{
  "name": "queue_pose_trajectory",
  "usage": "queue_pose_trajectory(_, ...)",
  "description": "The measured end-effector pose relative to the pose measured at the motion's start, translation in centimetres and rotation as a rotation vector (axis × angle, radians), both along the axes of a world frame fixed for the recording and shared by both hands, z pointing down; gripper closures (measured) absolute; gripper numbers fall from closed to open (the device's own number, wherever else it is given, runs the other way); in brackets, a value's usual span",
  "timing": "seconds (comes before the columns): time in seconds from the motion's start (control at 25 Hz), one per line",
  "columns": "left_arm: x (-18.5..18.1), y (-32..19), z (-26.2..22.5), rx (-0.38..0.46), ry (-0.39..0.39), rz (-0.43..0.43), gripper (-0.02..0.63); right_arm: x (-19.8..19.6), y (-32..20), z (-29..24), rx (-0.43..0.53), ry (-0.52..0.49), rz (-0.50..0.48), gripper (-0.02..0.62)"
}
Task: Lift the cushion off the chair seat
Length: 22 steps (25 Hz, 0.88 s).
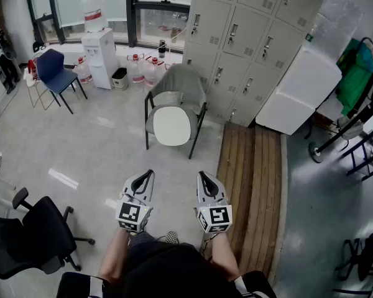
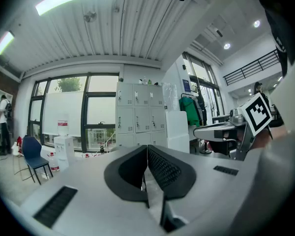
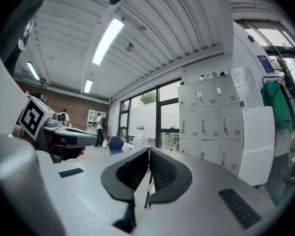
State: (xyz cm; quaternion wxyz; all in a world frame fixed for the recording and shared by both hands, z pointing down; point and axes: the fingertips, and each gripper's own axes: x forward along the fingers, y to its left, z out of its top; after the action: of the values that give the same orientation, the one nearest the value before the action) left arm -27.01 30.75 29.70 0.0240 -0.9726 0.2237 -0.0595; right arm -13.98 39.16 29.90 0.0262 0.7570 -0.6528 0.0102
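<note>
1. The cushion [image 1: 172, 126] lies flat on the seat of the grey chair [image 1: 181, 82], just above the middle of the head view. It is a pale, rounded pad that covers most of the seat, with its front edge turned toward me
2. My left hand-held gripper [image 1: 150, 173] is at the lower centre-left, jaws pressed together with nothing between them, well apart from the chair
3. My right hand-held gripper [image 1: 201, 174] is beside it at the lower centre-right, also closed and empty, and pointing toward the chair
4. I judge the cushion to be thin, soft and light. It should not break, but it will probably sag or fold if I raise it by one edge only
5. Its surface looks smooth, so it may slide on the seat when I push a jaw under it
6. The best hold looks like the front edge, one hand-held gripper near each front corner, since the dark frame closes in both sides of the seat
7. Both sets of jaws must open first, then bite well in over the edge, because a shallow pinch on soft padding could slip off
8. I cannot tell whether the cushion is tied or stuck to the seat
</note>
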Motion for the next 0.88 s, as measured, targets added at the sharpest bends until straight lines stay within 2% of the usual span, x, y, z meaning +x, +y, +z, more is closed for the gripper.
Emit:
queue_pose_trajectory(0.28, 1.0, 0.3, 0.0, 0.007, -0.006, 0.008, 0.588, 0.7, 0.4, -0.1, 0.013, -0.001, 0.001, 0.563)
queue_pose_trajectory(0.56, 2.1, 1.4, 0.2, -0.005, -0.006, 0.028, 0.588, 1.9, 2.1, 0.1, 0.005, 0.01, 0.043, 0.563)
queue_pose_trajectory(0.88, 6.4, 2.9, 0.5, -0.005, -0.019, 0.107, 0.588, 4.8, 4.2, 0.8, 0.001, -0.005, 0.117, 0.563)
